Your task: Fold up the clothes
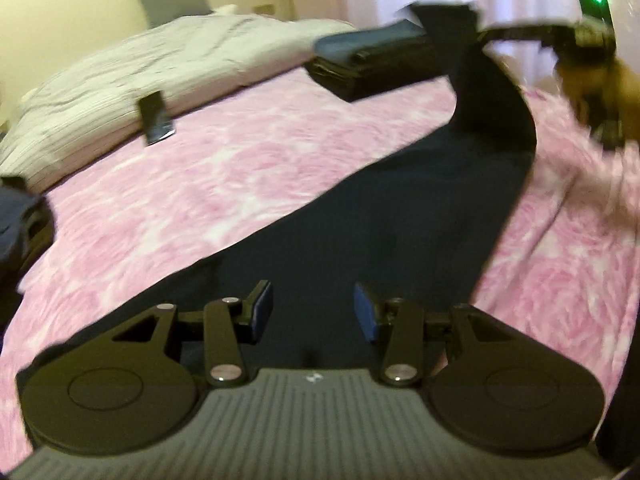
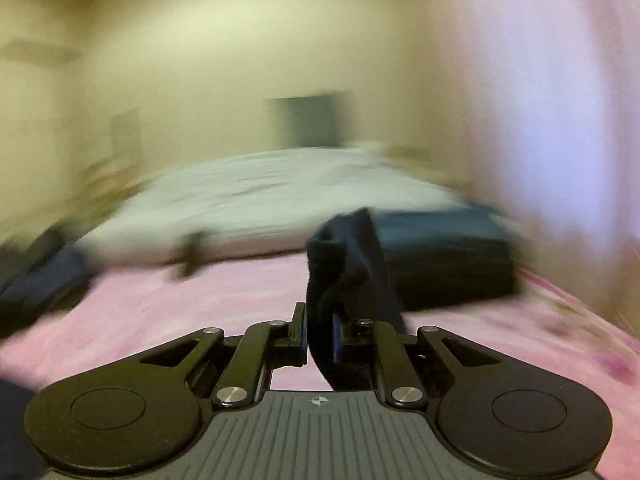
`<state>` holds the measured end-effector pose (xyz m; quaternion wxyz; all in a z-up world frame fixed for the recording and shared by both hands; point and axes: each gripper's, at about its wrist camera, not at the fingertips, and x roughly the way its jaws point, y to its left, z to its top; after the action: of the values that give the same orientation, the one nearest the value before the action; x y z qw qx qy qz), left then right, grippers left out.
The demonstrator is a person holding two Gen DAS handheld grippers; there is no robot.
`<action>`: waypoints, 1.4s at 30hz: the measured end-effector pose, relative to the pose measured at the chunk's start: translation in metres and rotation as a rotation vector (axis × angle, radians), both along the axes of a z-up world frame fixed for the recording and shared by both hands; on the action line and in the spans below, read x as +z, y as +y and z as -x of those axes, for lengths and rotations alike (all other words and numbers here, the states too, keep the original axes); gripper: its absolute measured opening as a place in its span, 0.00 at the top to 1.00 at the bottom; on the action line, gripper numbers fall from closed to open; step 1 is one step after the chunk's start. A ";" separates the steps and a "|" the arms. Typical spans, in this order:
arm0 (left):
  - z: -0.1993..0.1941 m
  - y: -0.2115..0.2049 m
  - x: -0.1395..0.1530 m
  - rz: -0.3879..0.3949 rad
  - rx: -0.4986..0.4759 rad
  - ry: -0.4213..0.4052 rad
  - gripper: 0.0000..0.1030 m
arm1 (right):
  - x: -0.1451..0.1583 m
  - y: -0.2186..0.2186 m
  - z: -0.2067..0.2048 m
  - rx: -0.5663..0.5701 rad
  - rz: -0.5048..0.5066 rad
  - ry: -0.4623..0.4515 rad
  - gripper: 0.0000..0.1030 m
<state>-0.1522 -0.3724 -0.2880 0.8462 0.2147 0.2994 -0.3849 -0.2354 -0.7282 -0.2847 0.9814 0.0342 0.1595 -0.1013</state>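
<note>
A long dark navy garment [image 1: 400,208] lies as a strip across the pink bedspread [image 1: 200,184]. Its far end is lifted off the bed. My right gripper [image 1: 484,34], at the upper right of the left wrist view, holds that end, with a hand [image 1: 592,76] behind it. In the right wrist view, the right gripper [image 2: 320,332] is shut on a bunched fold of the garment [image 2: 352,256], which stands up between its pads. My left gripper [image 1: 314,312] hovers over the near end of the garment, its blue pads apart and not pressing on the cloth.
A stack of folded dark clothes [image 1: 372,64] sits at the far side of the bed [image 2: 448,256]. A grey striped duvet [image 1: 140,68] is heaped behind, with a small black object [image 1: 156,118] at its edge. More dark clothes [image 1: 20,224] lie at the left edge.
</note>
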 end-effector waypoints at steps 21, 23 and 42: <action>-0.008 0.061 -0.008 0.118 0.015 0.022 0.60 | -0.074 0.171 -0.045 0.507 0.586 0.455 0.20; -0.008 0.059 -0.008 0.125 0.015 0.022 0.60 | -0.082 0.179 -0.056 0.566 0.615 0.473 0.38; -0.021 0.033 -0.014 0.116 -0.028 0.069 0.60 | -0.080 0.182 -0.035 0.648 0.559 0.421 0.43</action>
<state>-0.1313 -0.3394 -0.3016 0.8409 0.1561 0.3028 -0.4205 -0.2007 -0.5463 -0.3644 0.8803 -0.3041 0.3240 0.1663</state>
